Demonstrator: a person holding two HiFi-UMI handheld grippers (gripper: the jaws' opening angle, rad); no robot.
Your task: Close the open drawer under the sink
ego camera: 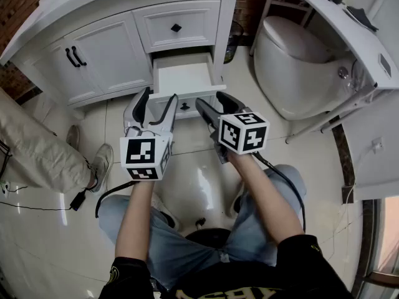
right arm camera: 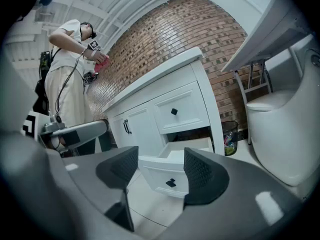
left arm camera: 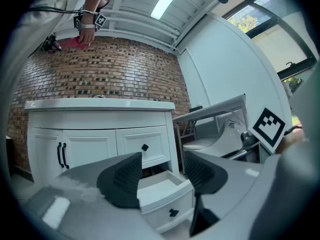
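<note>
The white vanity (ego camera: 112, 42) has its lower drawer (ego camera: 182, 78) pulled out; the drawer front carries a small black knob (ego camera: 184, 106). My left gripper (ego camera: 158, 101) hangs just before the drawer front's left part, open and holding nothing. Beside it my right gripper (ego camera: 215, 103) is at the front's right corner, also open and bare. In the left gripper view the drawer (left arm camera: 165, 194) shows between the jaws of the left gripper (left arm camera: 162, 176), a short way off. Seen from the right gripper (right arm camera: 160, 171), the drawer (right arm camera: 167, 176) and its knob (right arm camera: 171, 183) lie straight ahead.
A closed upper drawer (ego camera: 177, 27) and double doors with black handles (ego camera: 75, 56) sit above and left. A white toilet (ego camera: 293, 61) stands to the right, with a small waste bin (right arm camera: 230, 134) beside the vanity. A person's leg and shoe (ego camera: 43, 151) are at the left, with cables on the floor.
</note>
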